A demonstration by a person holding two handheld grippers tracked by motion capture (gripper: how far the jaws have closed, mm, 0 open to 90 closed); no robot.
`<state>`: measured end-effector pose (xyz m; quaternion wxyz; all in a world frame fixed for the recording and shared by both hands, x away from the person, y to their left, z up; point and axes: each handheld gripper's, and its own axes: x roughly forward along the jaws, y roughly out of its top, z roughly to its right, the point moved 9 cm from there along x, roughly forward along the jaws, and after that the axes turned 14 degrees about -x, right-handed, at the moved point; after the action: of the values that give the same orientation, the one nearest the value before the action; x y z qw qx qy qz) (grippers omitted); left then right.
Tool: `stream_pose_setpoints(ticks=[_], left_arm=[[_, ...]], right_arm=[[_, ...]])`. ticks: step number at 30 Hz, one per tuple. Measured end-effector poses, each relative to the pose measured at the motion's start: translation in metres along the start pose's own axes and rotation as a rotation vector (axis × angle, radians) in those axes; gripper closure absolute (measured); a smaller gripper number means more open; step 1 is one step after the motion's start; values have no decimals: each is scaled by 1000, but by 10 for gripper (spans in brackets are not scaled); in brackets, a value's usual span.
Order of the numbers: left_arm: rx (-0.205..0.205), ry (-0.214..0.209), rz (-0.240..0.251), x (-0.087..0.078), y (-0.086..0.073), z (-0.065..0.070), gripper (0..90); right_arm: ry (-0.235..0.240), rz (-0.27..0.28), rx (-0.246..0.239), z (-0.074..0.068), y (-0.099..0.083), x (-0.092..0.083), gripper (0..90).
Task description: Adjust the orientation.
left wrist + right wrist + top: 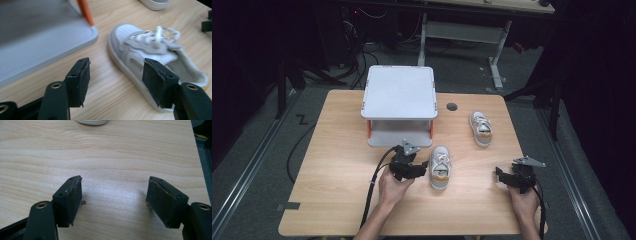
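Jaws of the left gripper (424,169) stood wide, empty; nearer shoe (440,167) at three o'clock needed straddling squarely before closing.

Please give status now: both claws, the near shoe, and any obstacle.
Left claw open, nothing gripped, beside near shoe. Right claw open over bare table. Shoe upright, toe toward grey shelf. Second shoe apart; nothing blocking.

The left gripper (424,169) stood with jaws apart, gripping nothing; the right gripper (498,173) hung open too.
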<state>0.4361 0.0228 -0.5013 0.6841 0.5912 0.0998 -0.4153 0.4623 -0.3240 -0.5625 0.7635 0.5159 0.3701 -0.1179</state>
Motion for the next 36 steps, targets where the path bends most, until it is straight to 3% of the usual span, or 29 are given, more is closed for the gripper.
stream_pose_setpoints(ticks=[7, 11, 18, 31, 36], left_arm=[[-43, 29, 21, -7, -4, -28, 370], [-72, 74, 48, -9, -8, -50, 360], [-93, 130, 41, -10, -18, -77, 355], [-102, 204, 30, -9, -21, -106, 356], [-110, 225, 32, -9, -22, -114, 355]], right_arm=[[0, 0, -2, 0, 0, 0, 288], [1, 2, 0, 0, 0, 0, 315], [-8, 5, 6, 1, 0, 0, 336], [6, 4, -11, 1, 1, 0, 360], [17, -3, -23, 0, 2, -1, 445]])
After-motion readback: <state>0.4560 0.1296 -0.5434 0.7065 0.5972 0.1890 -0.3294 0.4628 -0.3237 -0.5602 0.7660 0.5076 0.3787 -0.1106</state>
